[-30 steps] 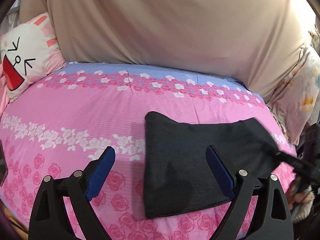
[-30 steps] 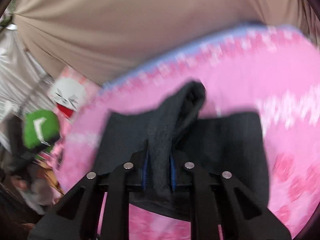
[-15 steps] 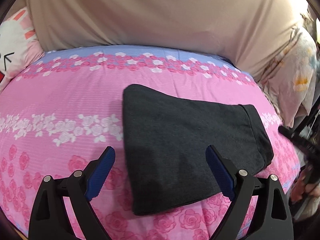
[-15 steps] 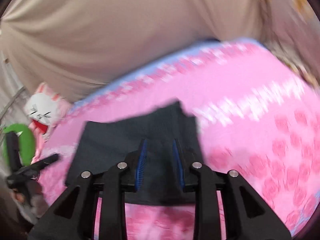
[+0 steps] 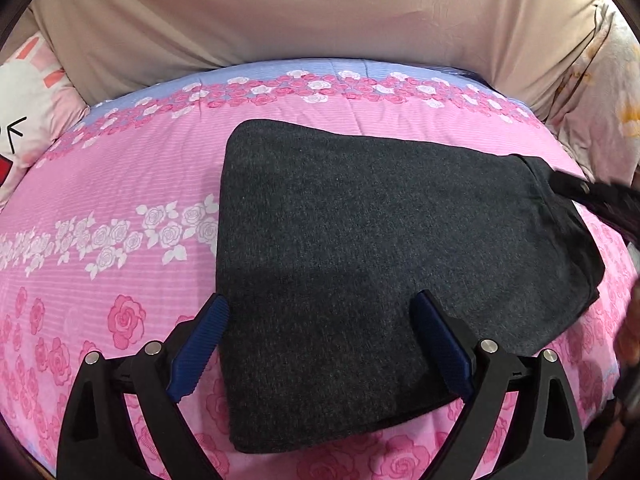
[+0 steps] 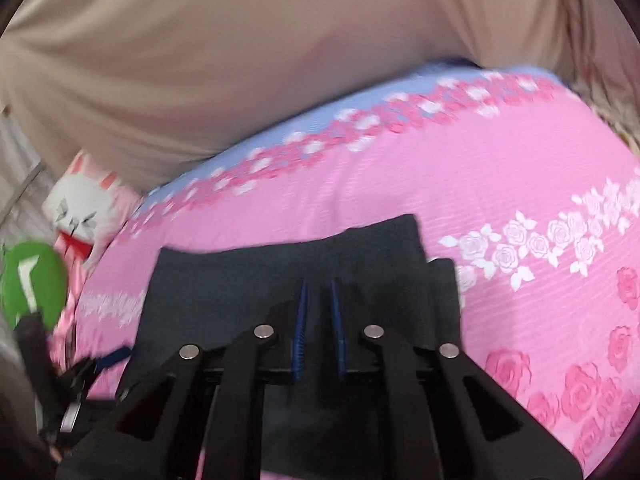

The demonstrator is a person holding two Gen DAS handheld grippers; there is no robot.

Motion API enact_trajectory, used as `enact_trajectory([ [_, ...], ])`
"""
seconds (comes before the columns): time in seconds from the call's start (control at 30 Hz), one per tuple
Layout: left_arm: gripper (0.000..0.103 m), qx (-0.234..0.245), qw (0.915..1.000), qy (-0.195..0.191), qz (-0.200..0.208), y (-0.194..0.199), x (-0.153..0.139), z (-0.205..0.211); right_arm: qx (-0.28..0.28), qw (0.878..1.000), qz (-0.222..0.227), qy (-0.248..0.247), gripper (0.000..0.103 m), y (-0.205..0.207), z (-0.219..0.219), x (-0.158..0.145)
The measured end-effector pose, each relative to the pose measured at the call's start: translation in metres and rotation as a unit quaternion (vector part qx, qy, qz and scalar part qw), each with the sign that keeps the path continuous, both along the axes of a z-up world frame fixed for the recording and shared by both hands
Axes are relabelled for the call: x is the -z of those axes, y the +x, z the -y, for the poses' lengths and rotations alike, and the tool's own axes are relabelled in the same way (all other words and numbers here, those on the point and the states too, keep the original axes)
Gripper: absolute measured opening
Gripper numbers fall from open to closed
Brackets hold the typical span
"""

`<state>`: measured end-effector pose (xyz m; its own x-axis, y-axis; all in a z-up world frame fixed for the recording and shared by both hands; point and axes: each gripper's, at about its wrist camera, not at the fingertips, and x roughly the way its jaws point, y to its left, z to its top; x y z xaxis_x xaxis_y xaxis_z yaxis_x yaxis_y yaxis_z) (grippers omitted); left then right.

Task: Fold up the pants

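Note:
The dark grey pants [image 5: 380, 256] lie folded flat in a rough rectangle on the pink rose-print bed. My left gripper [image 5: 320, 312] is open wide and empty, its blue pads [image 5: 200, 344] held just above the near edge of the pants. In the right wrist view the pants [image 6: 248, 284] lie under my right gripper [image 6: 320, 292], whose blue pads [image 6: 301, 320] stand a narrow gap apart with no cloth between them. The right gripper's tip also shows in the left wrist view [image 5: 592, 196] at the pants' right edge.
The pink floral bedspread [image 5: 120, 200] covers the bed, with a beige cloth wall [image 5: 320, 12] behind it. A rabbit-face pillow [image 5: 24, 120] sits at the far left and a floral pillow [image 5: 608, 92] at the right. A green marker [image 6: 32, 280] shows on the left gripper.
My right gripper let go of the pants' lifted fold, which now lies flat on the stack. The left gripper moved closer over the pants and stayed open.

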<state>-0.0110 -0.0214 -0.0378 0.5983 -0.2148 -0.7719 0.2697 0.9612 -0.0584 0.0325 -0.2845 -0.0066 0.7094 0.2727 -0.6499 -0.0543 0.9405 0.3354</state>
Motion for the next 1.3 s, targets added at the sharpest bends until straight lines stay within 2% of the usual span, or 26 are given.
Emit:
enact_trajectory([
  [0.07, 0.092, -0.001, 1.0, 0.003, 0.002, 0.001, 0.001, 0.001, 0.003, 0.999, -0.033, -0.036, 0.008, 0.007, 0.0, 0.022],
  [0.1, 0.092, -0.001, 1.0, 0.003, 0.002, 0.001, 0.002, 0.002, 0.008, 1.0, -0.025, -0.015, 0.006, 0.003, 0.006, 0.027],
  [0.13, 0.092, -0.003, 1.0, 0.005, 0.002, 0.001, 0.002, 0.002, 0.013, 0.999, -0.03, 0.0, 0.006, -0.002, 0.009, 0.025],
  [0.17, 0.092, -0.003, 1.0, 0.007, 0.003, 0.0, 0.002, 0.002, 0.02, 0.999, -0.034, 0.008, 0.011, -0.008, 0.01, 0.019],
  [0.27, 0.092, -0.003, 1.0, 0.007, 0.001, 0.0, 0.002, 0.002, -0.005, 1.0, 0.007, -0.001, 0.013, -0.036, 0.0, -0.003],
  [0.37, 0.093, -0.006, 1.0, 0.005, 0.0, 0.003, 0.003, 0.003, -0.013, 0.998, -0.039, -0.042, 0.015, -0.036, -0.001, 0.028],
  [0.4, 0.093, -0.005, 1.0, 0.004, 0.0, 0.003, 0.003, 0.004, -0.015, 0.999, -0.018, -0.027, 0.015, -0.043, 0.004, 0.032],
  [0.47, 0.092, -0.004, 1.0, -0.005, 0.0, 0.002, 0.001, 0.0, -0.01, 1.0, -0.023, -0.016, 0.016, -0.05, 0.007, 0.026],
  [0.5, 0.092, -0.003, 0.9998, -0.019, 0.001, 0.0, -0.002, -0.005, -0.004, 1.0, -0.015, -0.014, 0.017, -0.056, 0.009, 0.018],
  [0.57, 0.092, -0.006, 0.9967, -0.08, -0.008, -0.002, -0.008, -0.028, 0.009, 1.0, -0.003, -0.024, 0.037, -0.063, 0.016, 0.011],
  [0.63, 0.092, -0.019, 0.9885, -0.145, -0.038, 0.002, -0.007, -0.056, 0.04, 0.999, 0.001, -0.036, 0.067, -0.072, 0.029, 0.009],
  [0.7, 0.092, -0.037, 0.9762, -0.2, -0.075, 0.011, 0.002, -0.079, 0.05, 0.998, -0.015, -0.024, 0.069, -0.073, 0.041, 0.019],
  [0.77, 0.092, -0.052, 0.9655, -0.234, -0.101, 0.018, 0.015, -0.091, 0.052, 0.998, -0.04, 0.009, 0.071, -0.067, 0.051, 0.033],
  [0.8, 0.092, -0.053, 0.9633, -0.247, -0.091, 0.018, 0.014, -0.093, 0.051, 0.997, -0.055, 0.036, 0.072, -0.063, 0.055, 0.043],
  [0.83, 0.092, -0.048, 0.9617, -0.252, -0.097, 0.02, 0.014, -0.09, 0.053, 0.997, -0.041, 0.048, 0.075, -0.064, 0.056, 0.044],
  [0.87, 0.091, -0.038, 0.9595, -0.259, -0.103, 0.021, 0.014, -0.086, 0.049, 0.997, -0.041, 0.052, 0.074, -0.065, 0.053, 0.043],
  [0.9, 0.089, -0.024, 0.957, -0.269, -0.106, 0.022, 0.014, -0.08, 0.046, 0.997, -0.04, 0.048, 0.069, -0.062, 0.05, 0.042],
  [0.93, 0.07, 0.006, 0.9537, -0.275, -0.121, 0.026, 0.016, -0.068, 0.045, 0.997, -0.04, 0.052, 0.055, -0.06, 0.049, 0.041],
  [0.97, 0.044, 0.014, 0.9567, -0.263, -0.124, 0.028, 0.016, -0.061, 0.042, 0.997, -0.042, 0.059, 0.04, -0.057, 0.049, 0.041],
  [1.0, 0.023, 0.016, 0.9656, -0.233, -0.115, 0.03, 0.014, -0.052, 0.039, 0.996, -0.044, 0.069, 0.036, -0.052, 0.048, 0.04],
  [1.03, 0.01, 0.019, 0.9721, -0.209, -0.104, 0.033, 0.009, -0.046, 0.036, 0.996, -0.04, 0.076, 0.031, -0.05, 0.047, 0.035],
  [1.1, 0.008, 0.025, 0.971, -0.22, -0.09, 0.034, -0.006, -0.049, 0.027, 0.996, -0.016, 0.081, 0.029, -0.052, 0.041, 0.015],
  [1.2, 0.007, 0.039, 0.9689, -0.237, -0.06, 0.026, -0.044, -0.068, -0.006, 0.995, 0.014, 0.101, 0.028, -0.066, 0.028, -0.014],
  [1.27, 0.007, 0.039, 0.9707, -0.23, -0.056, 0.016, -0.058, -0.087, -0.019, 0.996, 0.013, 0.084, 0.03, -0.077, 0.016, -0.018],
  [1.3, 0.008, 0.038, 0.9719, -0.225, -0.059, 0.012, -0.057, -0.092, -0.027, 0.997, 0.0, 0.078, 0.032, -0.08, 0.012, -0.01],
])
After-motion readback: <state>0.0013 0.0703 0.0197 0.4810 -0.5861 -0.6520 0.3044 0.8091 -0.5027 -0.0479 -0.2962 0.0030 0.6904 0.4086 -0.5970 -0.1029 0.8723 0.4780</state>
